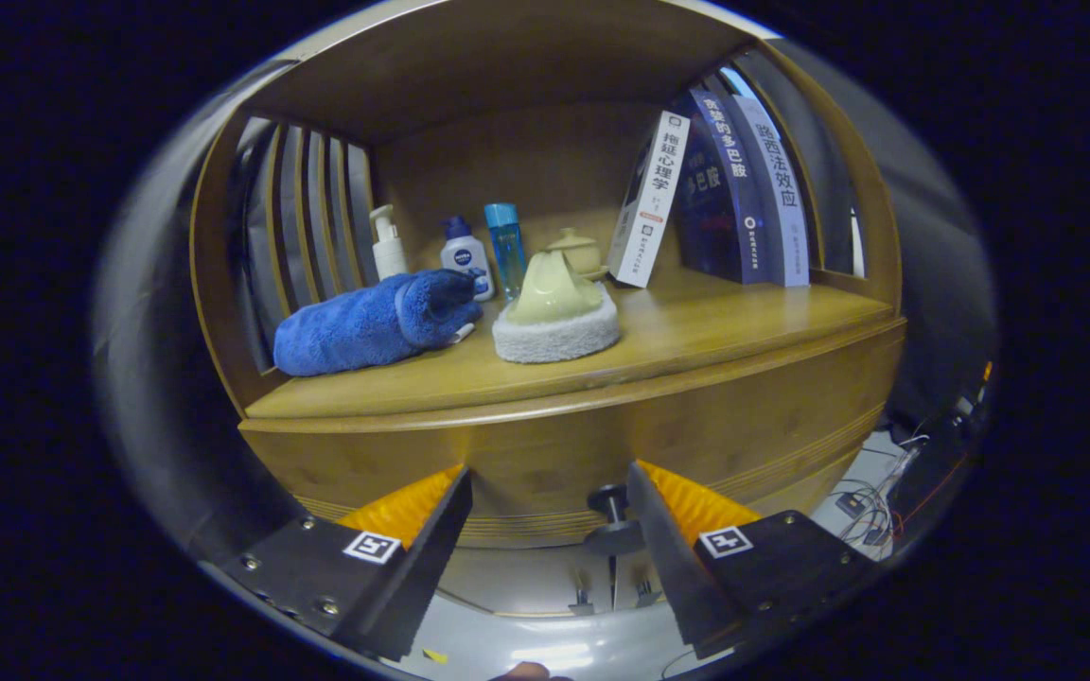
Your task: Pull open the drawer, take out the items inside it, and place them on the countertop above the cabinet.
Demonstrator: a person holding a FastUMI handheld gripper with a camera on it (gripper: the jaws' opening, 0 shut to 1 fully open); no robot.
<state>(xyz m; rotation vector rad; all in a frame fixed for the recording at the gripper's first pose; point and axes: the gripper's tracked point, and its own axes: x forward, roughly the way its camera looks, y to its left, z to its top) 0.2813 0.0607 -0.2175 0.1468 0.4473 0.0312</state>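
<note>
Spread wide, the tool faces the shut wooden drawer front, whose dark round knob sits between the fingers, nearer the right one. Above, on the surface, lie a rolled blue towel, then a pale yellow scrubber on a white pad. Shut drawer suits either stage: unopened or closed again.

My view is dim and warm, the light falling from above and in front onto the counter, while the cabinet's back corners sink into shadow. A pale glare streaks the glossy floor below my gripper, whose fingers stand apart. Straight edges bow hard outward, and everything softens and smears toward the rim
</note>
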